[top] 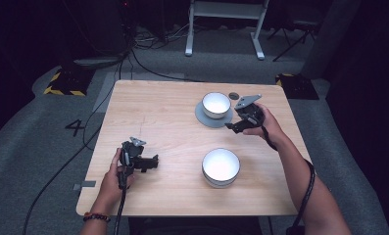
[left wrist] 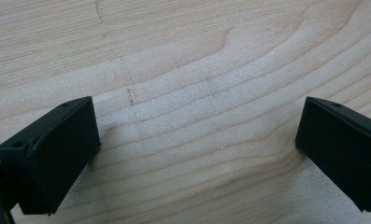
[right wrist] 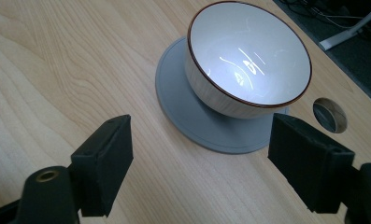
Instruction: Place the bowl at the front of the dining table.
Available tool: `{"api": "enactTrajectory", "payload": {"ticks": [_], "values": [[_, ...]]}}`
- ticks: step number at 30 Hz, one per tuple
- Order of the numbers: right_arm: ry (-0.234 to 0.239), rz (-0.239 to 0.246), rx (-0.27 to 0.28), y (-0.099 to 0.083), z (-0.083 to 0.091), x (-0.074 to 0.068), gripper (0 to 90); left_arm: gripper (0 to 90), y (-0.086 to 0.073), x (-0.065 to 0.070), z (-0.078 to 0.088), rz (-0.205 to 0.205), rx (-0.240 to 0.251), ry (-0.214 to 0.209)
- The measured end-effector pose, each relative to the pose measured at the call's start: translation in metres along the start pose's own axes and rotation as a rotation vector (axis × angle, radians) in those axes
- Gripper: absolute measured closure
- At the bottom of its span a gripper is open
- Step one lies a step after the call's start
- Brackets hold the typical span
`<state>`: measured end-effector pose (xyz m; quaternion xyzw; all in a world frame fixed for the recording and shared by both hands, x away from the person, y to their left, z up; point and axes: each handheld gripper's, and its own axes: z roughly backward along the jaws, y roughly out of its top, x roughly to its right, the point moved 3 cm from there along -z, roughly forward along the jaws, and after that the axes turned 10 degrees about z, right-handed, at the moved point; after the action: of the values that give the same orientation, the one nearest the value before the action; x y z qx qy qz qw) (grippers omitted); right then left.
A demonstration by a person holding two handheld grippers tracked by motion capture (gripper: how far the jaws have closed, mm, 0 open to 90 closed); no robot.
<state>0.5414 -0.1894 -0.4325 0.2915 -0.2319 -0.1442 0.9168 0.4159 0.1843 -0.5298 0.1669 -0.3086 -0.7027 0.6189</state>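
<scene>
Pale wood table (top: pixel 172 117) carries two white bowls: one (top: pixel 216 104) on a grey saucer (top: pixel 202 117), one (top: pixel 221 166) nearer. Left hand-held gripper (left wrist: pixel 197 140) hovers wide, empty. Right hand-held gripper (right wrist: pixel 199 154), wide, faces the saucer's bowl (right wrist: pixel 248 60); probably straddle its rim squarely before closing.

The table (top: pixel 158 112) is pale wood with wavy tan grain and a faint dark pencil line. At 1 o'clock a bowl (right wrist: pixel 248 60), white inside with a thin dark red rim and pale wood-grain outside, stands on a grey saucer (right wrist: pixel 192 116). At 5 o'clock the second bowl (top: pixel 221 167) is white inside. Both tongs, left (left wrist: pixel 197 149) and right (right wrist: pixel 202 163), are matte black. The floor (top: pixel 45 127) is grey carpet, with yellow-and-black striped plates (top: pixel 64 83) at 10 o'clock.
</scene>
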Motion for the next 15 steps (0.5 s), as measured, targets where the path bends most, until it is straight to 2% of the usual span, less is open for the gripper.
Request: {"api": "enactTrajectory", "payload": {"ticks": [1,2,7,8,15], "values": [[0.0,-0.009,0.001,0.0,0.001,-0.002,22.2,0.0,0.0,0.0,0.0,0.0,0.0,0.0],[0.004,0.009,0.01,0.0,0.002,-0.002,22.2,0.0,0.0,0.0,0.0,0.0,0.0,0.001],[0.009,0.002,0.014,-0.001,0.009,-0.007,22.1,0.0,0.0,0.0,0.0,0.0,0.0,0.0],[0.006,0.022,0.016,-0.002,0.01,-0.006,22.1,0.0,0.0,0.0,0.0,-0.001,0.0,0.001],[0.008,0.026,0.013,-0.006,0.015,-0.013,21.8,0.0,0.0,0.0,0.0,-0.001,0.0,0.0]]}}
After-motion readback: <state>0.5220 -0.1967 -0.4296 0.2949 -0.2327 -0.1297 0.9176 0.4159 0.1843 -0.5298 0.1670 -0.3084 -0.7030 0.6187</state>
